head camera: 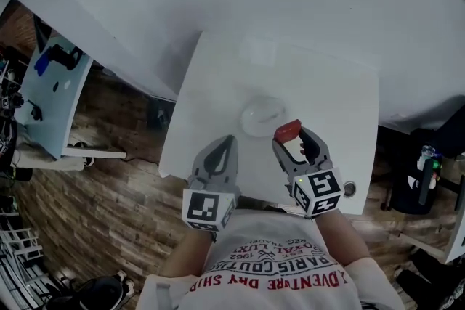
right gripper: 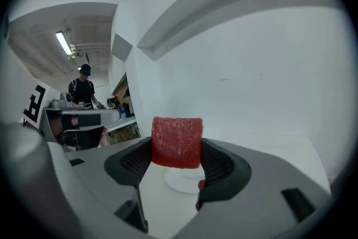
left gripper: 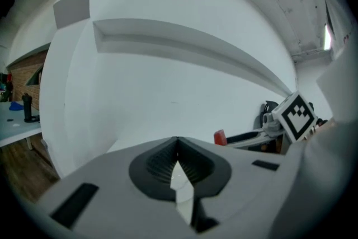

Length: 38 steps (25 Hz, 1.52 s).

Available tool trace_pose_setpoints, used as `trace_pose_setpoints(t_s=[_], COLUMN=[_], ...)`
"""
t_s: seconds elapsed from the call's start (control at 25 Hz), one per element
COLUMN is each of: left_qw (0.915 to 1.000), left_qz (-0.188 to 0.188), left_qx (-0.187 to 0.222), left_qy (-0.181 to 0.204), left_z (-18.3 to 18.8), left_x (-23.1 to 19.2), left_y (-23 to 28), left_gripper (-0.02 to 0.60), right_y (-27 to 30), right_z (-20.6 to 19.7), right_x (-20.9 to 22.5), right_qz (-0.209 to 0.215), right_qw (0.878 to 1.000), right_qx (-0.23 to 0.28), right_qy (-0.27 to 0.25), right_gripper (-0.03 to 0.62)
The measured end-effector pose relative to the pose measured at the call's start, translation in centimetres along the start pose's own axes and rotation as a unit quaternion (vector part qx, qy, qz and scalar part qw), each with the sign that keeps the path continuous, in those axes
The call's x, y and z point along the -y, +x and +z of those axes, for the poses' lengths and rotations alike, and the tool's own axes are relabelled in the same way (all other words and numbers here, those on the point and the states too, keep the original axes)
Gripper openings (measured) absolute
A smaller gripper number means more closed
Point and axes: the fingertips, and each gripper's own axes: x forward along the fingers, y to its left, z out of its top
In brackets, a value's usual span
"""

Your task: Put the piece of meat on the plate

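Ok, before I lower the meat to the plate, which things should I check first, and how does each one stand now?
1. Piece of meat clamped between the jaws of the right gripper: ok.
2. Plate bare, with nothing lying on it: ok.
3. Meat over the middle of the plate: not ok. In the head view it hangs at the plate's near right edge.
4. Left gripper shut, empty, and off to the plate's near left, out of the path: ok.
5. Height of the meat above the plate: cannot tell.
6. Table around the plate free of other things: ok.
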Motion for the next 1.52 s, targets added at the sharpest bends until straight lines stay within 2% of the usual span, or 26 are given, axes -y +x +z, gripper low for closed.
trace_pose_setpoints(t_s=[0.16,0.32,0.56,0.8,1.12,1.52], left_qw=[0.9993,0.9977,0.9938,0.9905,0.9884,0.9879], left_qz=[-0.03,-0.037,-0.045,-0.057,-0.062,-0.066], left_qx=[-0.023,-0.052,-0.093,-0.116,-0.129,-0.13], left_qy=[-0.006,-0.021,-0.04,-0.047,-0.052,-0.052], left_z=[-1.2,-4.2,-8.4,-10.1,-11.2,-11.0], left_x=[-1.8,-4.1,-5.9,-6.6,-6.8,-6.4], left_y=[3.0,5.7,7.7,8.7,9.3,9.5], left_gripper=[0.007,0.007,0.008,0.008,0.008,0.008], right_y=[4.1,8.2,12.3,14.6,15.5,15.7], right_z=[-1.9,-5.4,-10.4,-13.4,-14.6,-13.8], right_x=[1.0,2.0,2.9,4.0,3.7,3.4], right_qz=[-0.016,-0.033,-0.046,-0.053,-0.046,-0.035], right_qw=[0.999,0.993,0.979,0.962,0.954,0.962], right_qx=[-0.047,-0.11,-0.197,-0.267,-0.295,-0.269], right_qy=[0.01,0.011,0.011,0.007,0.002,0.009], right_gripper=[0.279,0.279,0.279,0.279,0.276,0.282])
